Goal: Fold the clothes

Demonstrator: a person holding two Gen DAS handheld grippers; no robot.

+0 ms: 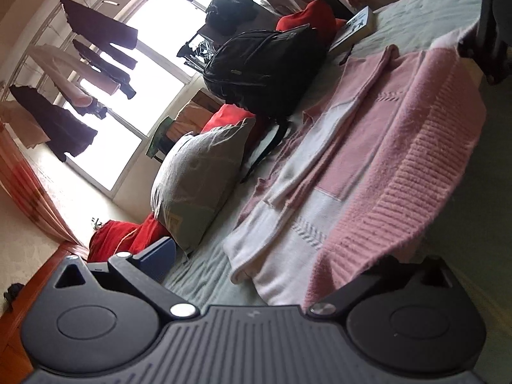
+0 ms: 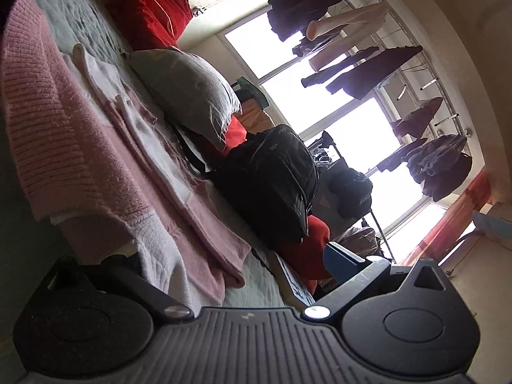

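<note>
The pink and white sweater (image 1: 368,147) lies spread on the bed (image 1: 198,272), just beside the black backpack (image 1: 265,73), with the grey pillow (image 1: 198,179) next to the backpack and the red bedding (image 2: 150,9) behind both. The left claw (image 1: 278,256) stands wide apart, one finger tucked under the sweater's ribbed pink hem, which drapes over it. The right claw (image 2: 230,256) is likewise spread wide, one finger hidden under the sweater's hem.
</note>
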